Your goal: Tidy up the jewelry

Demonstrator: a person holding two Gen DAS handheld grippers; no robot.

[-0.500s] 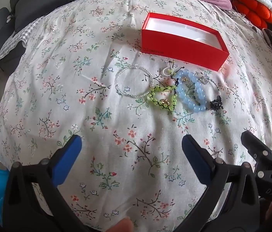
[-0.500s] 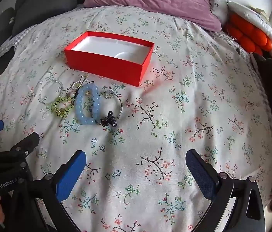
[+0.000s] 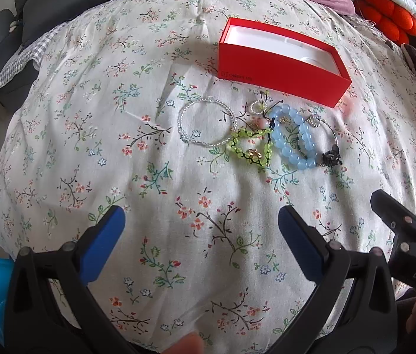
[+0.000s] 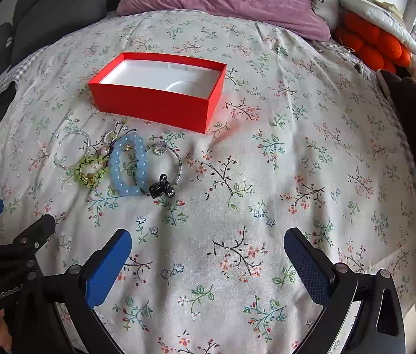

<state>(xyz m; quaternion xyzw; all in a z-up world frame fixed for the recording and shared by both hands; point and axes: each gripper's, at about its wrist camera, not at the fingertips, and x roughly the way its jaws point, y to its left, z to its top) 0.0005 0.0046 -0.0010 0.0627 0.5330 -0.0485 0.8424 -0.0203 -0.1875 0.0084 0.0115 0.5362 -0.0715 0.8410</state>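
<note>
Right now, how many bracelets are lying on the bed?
5, all beside the red box: clear beads leftmost, then green, blue, thin with black charm rightmost, small pearl loop behind. Overlaps might hide another.

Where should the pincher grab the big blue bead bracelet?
Probably the near curve of the blue bracelet, coming from above, one finger inside the loop and one outside. It lies flat on the bedspread; its sides crowd the green bracelet and black charm.

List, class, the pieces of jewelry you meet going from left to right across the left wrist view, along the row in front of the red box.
Clear beaded bracelet → green beaded bracelet → blue beaded bracelet → black flower charm on the thin bracelet. The small pearl ring overlaps the tangle, so it is left out.
</note>
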